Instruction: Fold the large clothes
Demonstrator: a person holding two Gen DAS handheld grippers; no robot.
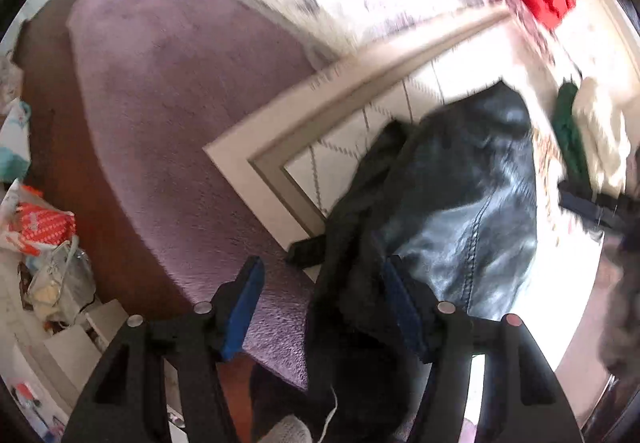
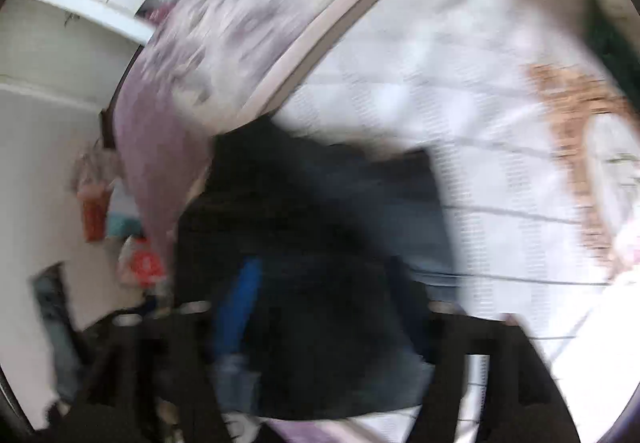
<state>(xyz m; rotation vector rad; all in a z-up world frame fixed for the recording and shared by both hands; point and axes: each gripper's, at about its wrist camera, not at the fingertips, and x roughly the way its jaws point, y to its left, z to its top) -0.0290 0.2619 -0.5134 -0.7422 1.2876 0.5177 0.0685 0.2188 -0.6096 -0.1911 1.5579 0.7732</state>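
Gripping nothing yet: left gripper (image 1: 324, 307) standing apart, black leather jacket (image 1: 460, 195) sliding between its blue pads (image 1: 244, 307). Draping half across the white quilted blanket (image 1: 372, 111), half over the bed edge onto the purple cover (image 1: 168, 91). Blurring badly, right gripper (image 2: 320, 307): cannot tell its state. Risking, likely, slick leather slipping off the bed unclamped.

My left gripper (image 1: 322, 307) points forward and down, its jaws spread wide, blue pads (image 1: 246, 309) facing each other. My right gripper (image 2: 320, 307) is smeared by motion blur; one blue pad (image 2: 238, 307) shows, but I cannot tell how its jaws stand.
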